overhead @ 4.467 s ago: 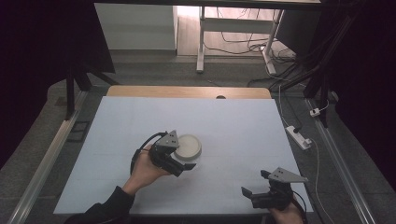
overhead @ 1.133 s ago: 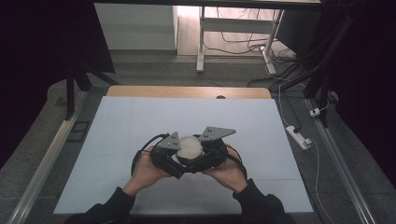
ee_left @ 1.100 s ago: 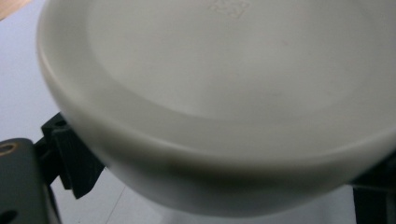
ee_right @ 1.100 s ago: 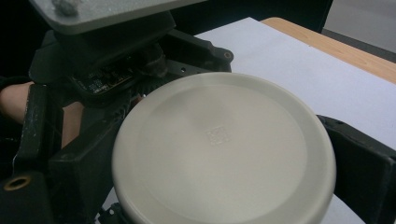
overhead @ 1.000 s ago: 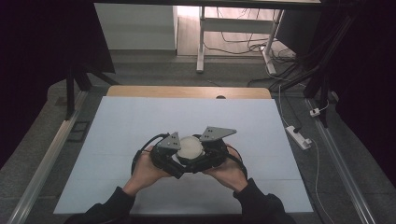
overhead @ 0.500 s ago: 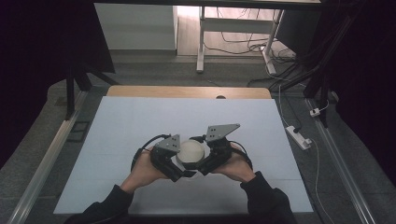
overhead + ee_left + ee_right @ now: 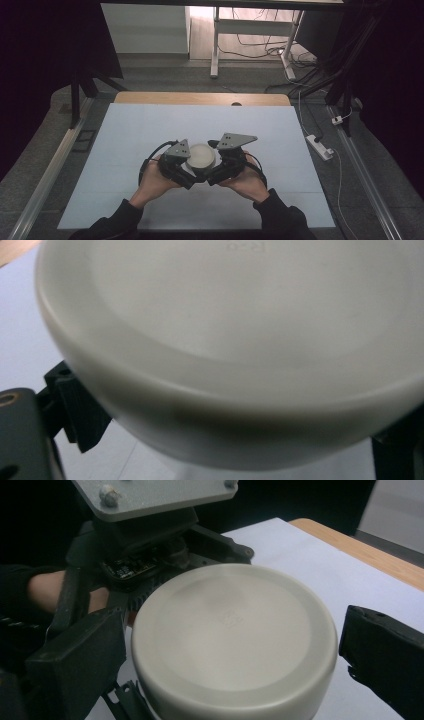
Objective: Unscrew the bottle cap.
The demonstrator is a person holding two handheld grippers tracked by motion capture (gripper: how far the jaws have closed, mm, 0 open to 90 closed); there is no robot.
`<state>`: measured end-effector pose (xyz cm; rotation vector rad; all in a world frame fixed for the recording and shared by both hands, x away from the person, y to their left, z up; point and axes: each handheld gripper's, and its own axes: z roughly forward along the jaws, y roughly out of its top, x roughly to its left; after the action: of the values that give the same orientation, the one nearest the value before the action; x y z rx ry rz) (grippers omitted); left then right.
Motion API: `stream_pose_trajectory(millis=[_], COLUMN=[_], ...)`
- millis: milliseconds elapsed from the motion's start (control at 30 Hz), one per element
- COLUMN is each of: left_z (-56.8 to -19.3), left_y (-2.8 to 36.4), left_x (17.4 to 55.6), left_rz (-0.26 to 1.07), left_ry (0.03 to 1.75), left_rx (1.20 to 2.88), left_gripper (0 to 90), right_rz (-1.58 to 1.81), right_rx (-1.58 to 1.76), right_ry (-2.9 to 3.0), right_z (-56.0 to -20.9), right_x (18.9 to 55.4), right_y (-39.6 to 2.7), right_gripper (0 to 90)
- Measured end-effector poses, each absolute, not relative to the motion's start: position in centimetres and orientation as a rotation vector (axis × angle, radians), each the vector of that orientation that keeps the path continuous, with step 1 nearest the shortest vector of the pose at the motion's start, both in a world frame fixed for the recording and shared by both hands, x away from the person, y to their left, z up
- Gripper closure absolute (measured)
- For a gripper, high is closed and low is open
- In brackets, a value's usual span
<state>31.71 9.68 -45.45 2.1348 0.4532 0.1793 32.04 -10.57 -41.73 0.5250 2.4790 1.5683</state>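
Right hand-held gripper (image 7: 216, 176) newly beside lid (image 7: 201, 155) — embossed mark close-up.

Grey floor (image 7: 60, 115) (dim), white desk (image 7: 250, 30)

Dim room, dark edges, light from far doorway; white lid (image 7: 240, 340) between fingers blurred, soft shadow underneath.

Black tongs (image 7: 200, 176), grey triangular plates, black cables; sleeves apparently black.
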Motion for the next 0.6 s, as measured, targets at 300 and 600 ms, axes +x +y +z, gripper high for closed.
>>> stream_pose_trajectory(millis=[300,600], left_z=[-45.42,-45.37], left_y=[9.36,9.67], left_x=[31.55,31.69], left_rz=[0.201,0.133], left_ry=[0.493,0.376], left_rx=[2.133,2.153], left_gripper=[7.6,7.6], right_rz=[1.529,1.576], right_rx=[0.579,0.473], right_ry=[2.426,2.5], right_z=[-42.33,-42.26], right_x=[31.68,32.03], right_y=[-9.88,-10.5], right_gripper=[6.4,7.1])
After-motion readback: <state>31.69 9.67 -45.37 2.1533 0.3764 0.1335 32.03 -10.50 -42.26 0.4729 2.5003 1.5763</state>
